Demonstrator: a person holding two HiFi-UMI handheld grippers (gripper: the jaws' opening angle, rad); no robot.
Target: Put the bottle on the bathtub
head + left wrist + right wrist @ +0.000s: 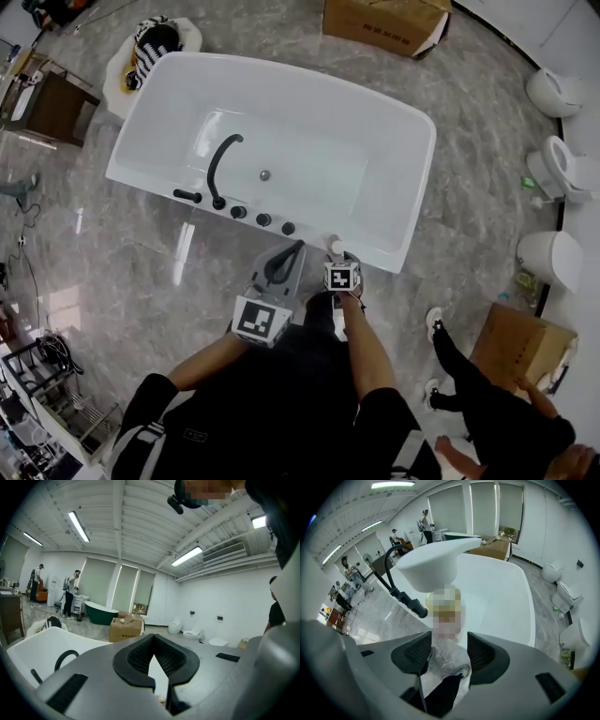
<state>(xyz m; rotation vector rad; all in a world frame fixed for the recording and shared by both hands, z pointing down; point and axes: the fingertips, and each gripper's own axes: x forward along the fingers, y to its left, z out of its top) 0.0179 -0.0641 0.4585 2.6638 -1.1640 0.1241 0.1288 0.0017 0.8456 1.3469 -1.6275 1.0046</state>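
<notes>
Clamped between the jaws of the right gripper (449, 644), pads pressed on both flanks: clear crinkled plastic bottle (446, 658) with a pale yellowish top, upright. Held at the near rim of the white rectangular freestanding bathtub (412, 141), just right of the row of black round knobs (263, 220); touching the rim or not, cannot tell. Underfoot, grey marbled floor (141, 272); beyond the tub, brown cardboard box (384, 19); at the right wall, white toilets (553, 92). Both arms in black sleeves (375, 412) stretched forward, grippers side by side. Left gripper (153, 639) jaws closed tip to tip on nothing, pointed at the tub.
</notes>
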